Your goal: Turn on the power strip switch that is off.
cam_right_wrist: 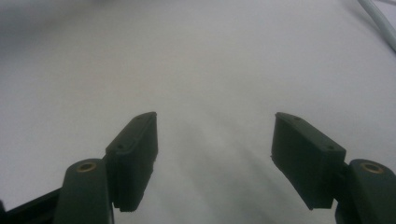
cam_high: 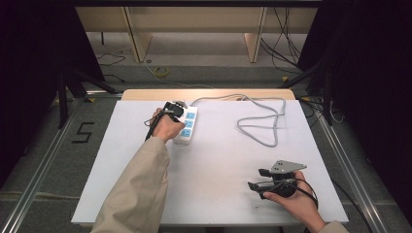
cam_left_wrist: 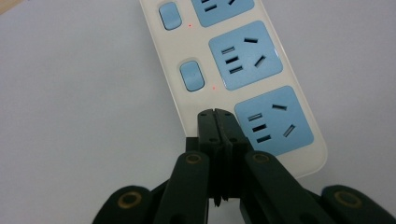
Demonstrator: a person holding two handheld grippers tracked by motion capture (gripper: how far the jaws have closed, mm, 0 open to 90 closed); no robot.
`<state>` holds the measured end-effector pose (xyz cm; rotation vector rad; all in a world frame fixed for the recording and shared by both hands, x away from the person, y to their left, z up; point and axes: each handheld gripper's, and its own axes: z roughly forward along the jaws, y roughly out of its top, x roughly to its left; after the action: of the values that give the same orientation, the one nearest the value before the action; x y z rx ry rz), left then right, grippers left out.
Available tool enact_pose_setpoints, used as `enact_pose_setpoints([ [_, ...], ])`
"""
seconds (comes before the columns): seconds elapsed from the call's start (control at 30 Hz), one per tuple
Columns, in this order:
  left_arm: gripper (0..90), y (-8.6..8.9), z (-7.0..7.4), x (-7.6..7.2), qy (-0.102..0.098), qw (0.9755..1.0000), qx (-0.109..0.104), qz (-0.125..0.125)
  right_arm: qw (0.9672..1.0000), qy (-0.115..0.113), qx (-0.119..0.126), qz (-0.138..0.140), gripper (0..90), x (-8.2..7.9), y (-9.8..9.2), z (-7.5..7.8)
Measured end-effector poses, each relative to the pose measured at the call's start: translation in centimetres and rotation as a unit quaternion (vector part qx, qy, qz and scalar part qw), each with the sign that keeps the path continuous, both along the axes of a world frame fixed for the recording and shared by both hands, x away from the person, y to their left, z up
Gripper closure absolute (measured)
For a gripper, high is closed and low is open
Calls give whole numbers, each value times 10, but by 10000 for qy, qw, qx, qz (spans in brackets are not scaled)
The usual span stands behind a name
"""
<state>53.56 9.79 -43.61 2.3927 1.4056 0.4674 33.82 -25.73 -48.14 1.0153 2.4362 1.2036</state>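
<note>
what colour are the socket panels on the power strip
Light blue, on a white power strip; clearest in the left gripper view.

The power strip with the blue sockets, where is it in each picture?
High view: the power strip lies left of the table's centre, under the left gripper.
Left gripper view: it runs from the top centre to the lower right, with the shut jaws over its near end.
Right gripper view: I can't find it there.
Shared landmark: the white table.

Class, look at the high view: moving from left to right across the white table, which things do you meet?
Left black gripper → white power strip with blue sockets → looped grey cable → right black gripper.
</note>
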Motion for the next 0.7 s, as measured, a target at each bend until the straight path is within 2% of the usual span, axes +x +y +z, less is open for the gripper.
enact_pose_setpoints([
  [0.7,897,0,-1,1,66,10000,16,73,10000,7,-12,11,324,0,1,0],
])
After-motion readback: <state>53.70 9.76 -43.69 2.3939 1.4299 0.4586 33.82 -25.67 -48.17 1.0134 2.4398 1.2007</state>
